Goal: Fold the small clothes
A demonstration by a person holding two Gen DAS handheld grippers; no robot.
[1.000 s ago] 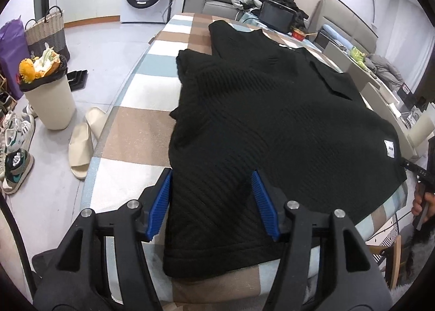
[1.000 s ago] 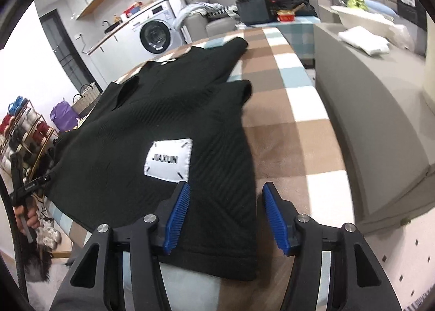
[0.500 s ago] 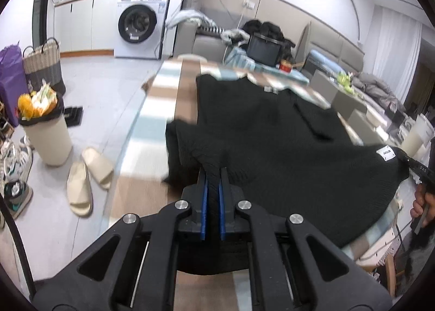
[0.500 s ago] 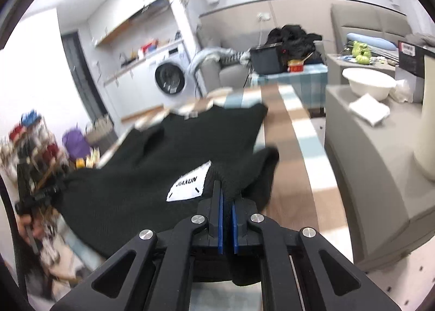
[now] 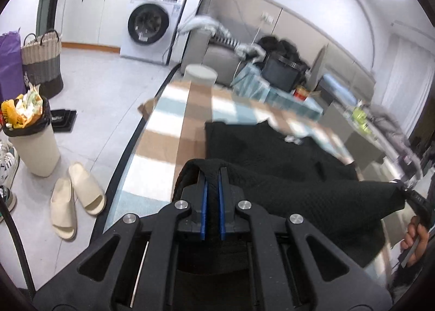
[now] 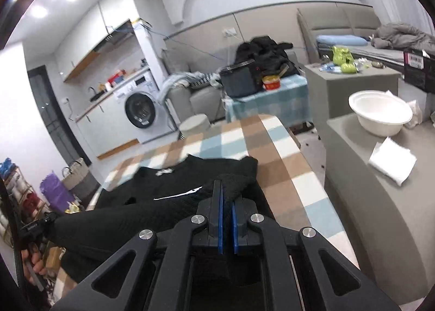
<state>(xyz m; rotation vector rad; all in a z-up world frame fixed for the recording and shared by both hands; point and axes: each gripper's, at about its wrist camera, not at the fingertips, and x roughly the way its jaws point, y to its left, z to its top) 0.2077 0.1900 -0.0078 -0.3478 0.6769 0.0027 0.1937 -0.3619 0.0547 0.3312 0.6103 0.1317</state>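
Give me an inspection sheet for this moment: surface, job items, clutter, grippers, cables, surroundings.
Surface: checked tablecloth on the table.
Job's things: black knit top, near hem lifted, far part on the cloth.
Clutter: nothing seen on the table.
Grippers: left gripper and right gripper, fingers shut on the hem.
Cables: blue wire along the far wall.
Surroundings: washing machine, full bin, slippers, white bowl.

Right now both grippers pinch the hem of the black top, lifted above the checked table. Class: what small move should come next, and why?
Probably carry both hem corners forward toward the collar and lower them. The left gripper and right gripper are each shut on the black top, its near edge is raised, and its far half lies on the checked table, so the fold is half made.
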